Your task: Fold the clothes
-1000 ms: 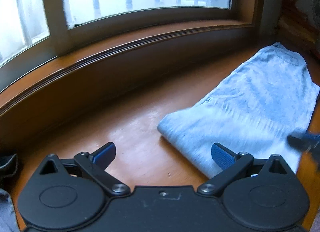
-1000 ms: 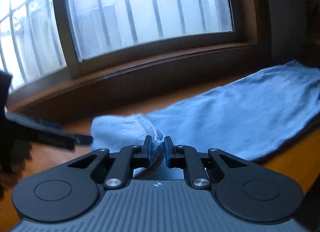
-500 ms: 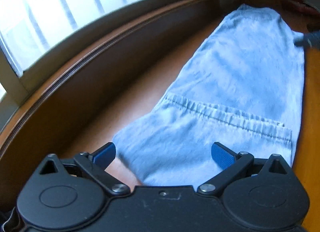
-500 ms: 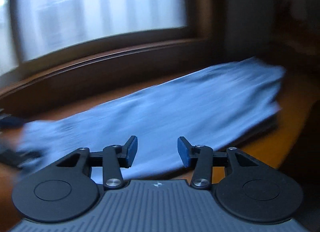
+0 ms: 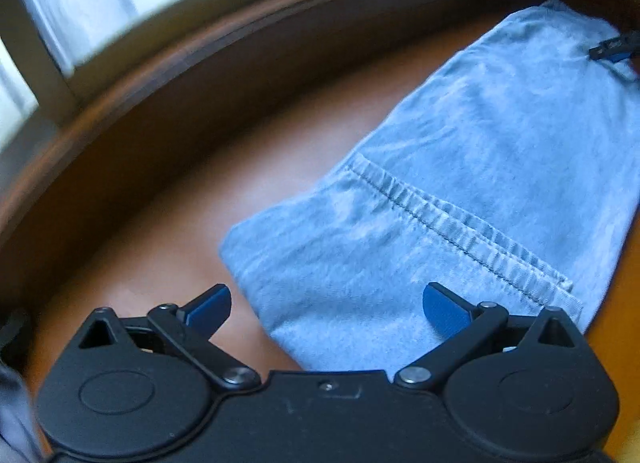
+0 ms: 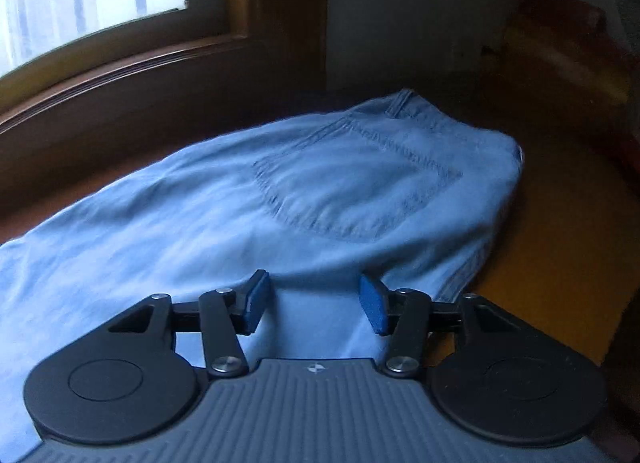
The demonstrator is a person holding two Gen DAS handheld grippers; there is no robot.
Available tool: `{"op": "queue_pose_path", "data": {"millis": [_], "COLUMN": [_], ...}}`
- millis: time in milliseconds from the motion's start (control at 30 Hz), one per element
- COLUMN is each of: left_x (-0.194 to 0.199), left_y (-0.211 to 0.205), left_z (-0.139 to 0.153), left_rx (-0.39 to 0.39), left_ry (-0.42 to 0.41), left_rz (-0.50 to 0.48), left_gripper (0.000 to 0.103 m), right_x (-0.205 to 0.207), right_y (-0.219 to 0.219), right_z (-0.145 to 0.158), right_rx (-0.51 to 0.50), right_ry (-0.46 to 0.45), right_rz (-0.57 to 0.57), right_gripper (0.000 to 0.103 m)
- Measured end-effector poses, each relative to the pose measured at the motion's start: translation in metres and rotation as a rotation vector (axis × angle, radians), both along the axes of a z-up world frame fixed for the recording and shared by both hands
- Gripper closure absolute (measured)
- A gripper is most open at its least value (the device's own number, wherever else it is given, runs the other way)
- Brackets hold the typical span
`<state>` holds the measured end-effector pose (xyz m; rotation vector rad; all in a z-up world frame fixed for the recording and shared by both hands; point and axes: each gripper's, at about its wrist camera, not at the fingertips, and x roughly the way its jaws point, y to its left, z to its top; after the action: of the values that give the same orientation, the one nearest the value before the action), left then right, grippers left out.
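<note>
surface: a brown wooden ledge (image 5: 168, 231) that runs along below a window, smooth with a dull sheen
back edge: meets a dark wooden sill rail under the panes
lying on it: light blue jeans (image 5: 500, 167), folded lengthwise into a long flat strip
lie of the jeans: hemmed leg end toward the left-wrist camera, waistband and back pocket (image 6: 352, 187) at the far end near the corner wall
bare wood: shows beside the jeans on both long sides
</note>
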<state>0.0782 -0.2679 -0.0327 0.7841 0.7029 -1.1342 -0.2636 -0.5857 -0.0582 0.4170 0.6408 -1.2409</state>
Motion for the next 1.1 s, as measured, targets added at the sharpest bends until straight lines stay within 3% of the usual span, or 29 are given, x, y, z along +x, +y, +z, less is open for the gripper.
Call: {"op": "queue_pose_path", "data": {"millis": [133, 233, 333, 400, 500, 600, 767, 867, 967, 1100], "left_x": [-0.034, -0.053, -0.047, -0.036, -0.018, 0.003, 0.025, 0.035, 0.038, 0.051], "left_y": [-0.006, -0.008, -0.001, 0.011, 0.028, 0.037, 0.033, 0.018, 0.019, 0.026], "left_z": [-0.003, -0.002, 0.002, 0.007, 0.012, 0.017, 0.024, 0.014, -0.001, -0.005], "left_rx": [0.022, 0.031, 0.025, -0.010, -0.054, -0.085, -0.189, -0.167, -0.150, -0.163], "left_ry": [0.120, 0.102, 0.083, 0.044, 0.002, -0.004, -0.046, -0.041, -0.055, 0.011], "left_rz": [-0.025, -0.063, -0.105, -0.142, -0.191, -0.227, -0.275, -0.298, -0.341, -0.360], "left_gripper": [0.000, 0.000, 0.000, 0.001, 0.001, 0.001, 0.001, 0.000, 0.000, 0.000], "right_x": [-0.008, -0.014, -0.012, -0.011, -0.007, 0.008, 0.059, 0.099, 0.130, 0.140], "right_y": [-0.036, -0.056, -0.034, 0.006, 0.088, 0.186, 0.322, 0.371, 0.388, 0.389], "right_z": [0.002, 0.003, 0.016, 0.031, 0.052, 0.060, 0.051, 0.038, 0.021, 0.003], "right_rx": [-0.005, 0.007, -0.034, -0.100, -0.138, -0.143, -0.090, -0.100, -0.102, -0.065], "right_ry": [0.040, 0.041, 0.068, 0.047, -0.005, -0.024, -0.140, -0.161, -0.146, -0.131], "right_rz": [0.008, -0.038, -0.094, -0.067, 0.068, 0.196, 0.346, 0.341, 0.303, 0.225], "right_gripper": [0.050, 0.050, 0.052, 0.049, 0.042, 0.034, 0.033, 0.033, 0.033, 0.033]}}
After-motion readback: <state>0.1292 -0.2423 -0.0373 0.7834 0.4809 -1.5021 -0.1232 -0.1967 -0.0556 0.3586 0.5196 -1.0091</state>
